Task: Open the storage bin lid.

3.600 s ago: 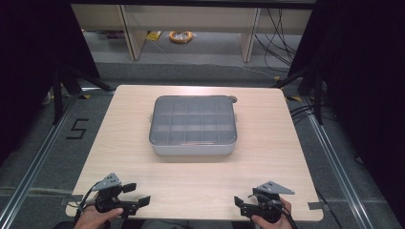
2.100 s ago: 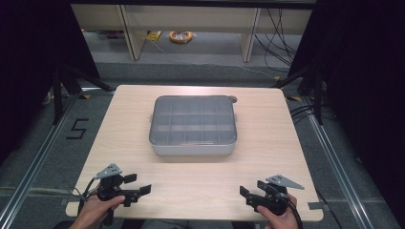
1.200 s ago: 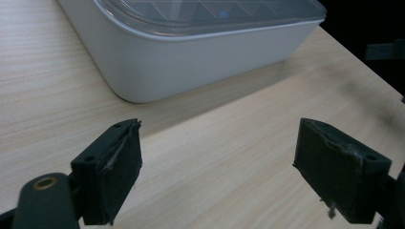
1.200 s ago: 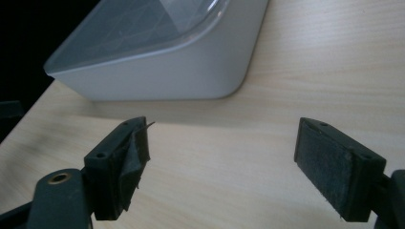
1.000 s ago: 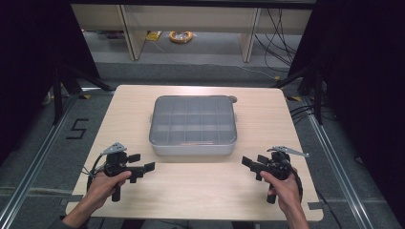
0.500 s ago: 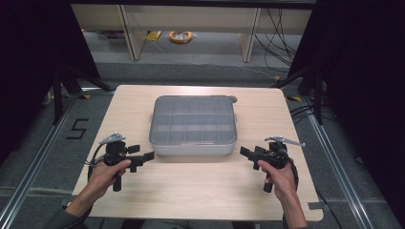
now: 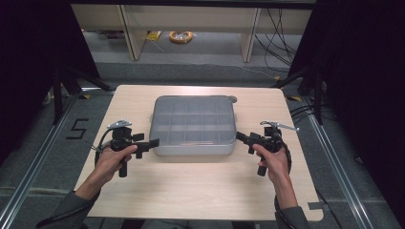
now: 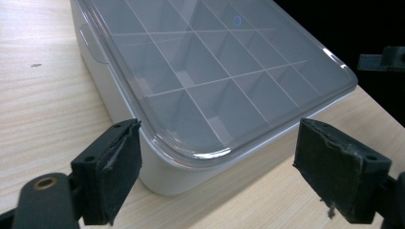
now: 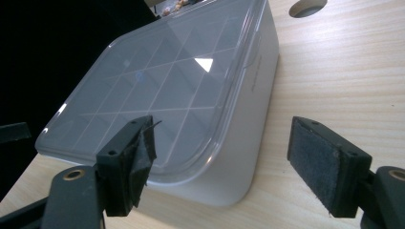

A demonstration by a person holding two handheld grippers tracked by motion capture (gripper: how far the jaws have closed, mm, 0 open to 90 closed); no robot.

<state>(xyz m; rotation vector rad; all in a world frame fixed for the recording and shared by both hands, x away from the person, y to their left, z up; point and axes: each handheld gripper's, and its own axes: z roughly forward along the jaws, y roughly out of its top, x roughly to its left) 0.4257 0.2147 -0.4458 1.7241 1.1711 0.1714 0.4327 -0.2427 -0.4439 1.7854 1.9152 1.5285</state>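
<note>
Grey plastic, one lidded box [image 7: 193,126] lies flat mid-table [image 7: 191,191], long axis running left to right. Two grippers flank its near corners. Left gripper [image 7: 149,143] gapes wide, empty, just beside the box. Right gripper [image 7: 242,138], jaws just closing slightly, remains wide, holding nothing.
</note>
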